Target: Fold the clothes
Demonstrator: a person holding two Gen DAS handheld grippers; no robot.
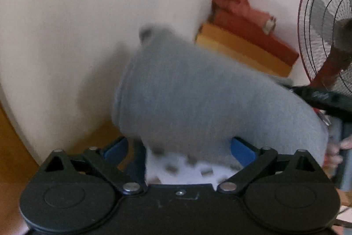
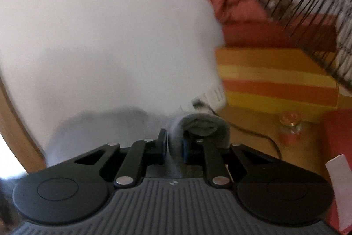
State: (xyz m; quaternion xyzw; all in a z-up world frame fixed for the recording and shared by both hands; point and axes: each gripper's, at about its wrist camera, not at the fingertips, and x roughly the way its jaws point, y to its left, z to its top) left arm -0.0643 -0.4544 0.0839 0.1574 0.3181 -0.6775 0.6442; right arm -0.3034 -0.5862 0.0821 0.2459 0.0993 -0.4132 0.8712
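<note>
Right gripper (image 2: 173, 144): black jaws nearly together, pinching a fold of the soft grey knitted garment (image 2: 204, 124).
Left gripper (image 1: 179, 147): blue-padded jaws stand wide apart; the blurred grey garment (image 1: 198, 98) hangs in front, and whether the pads touch it cannot be told.
Garment: lifted above the round white table (image 1: 66, 36).
Background: wire-caged fan (image 1: 325, 25); orange and yellow striped box (image 2: 275, 76).

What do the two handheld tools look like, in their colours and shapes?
Both are black, with two round discs at the base and linked bars joined by silver rivets. The left tool has blue finger pads. The right tool has a ribbed grey body.
</note>
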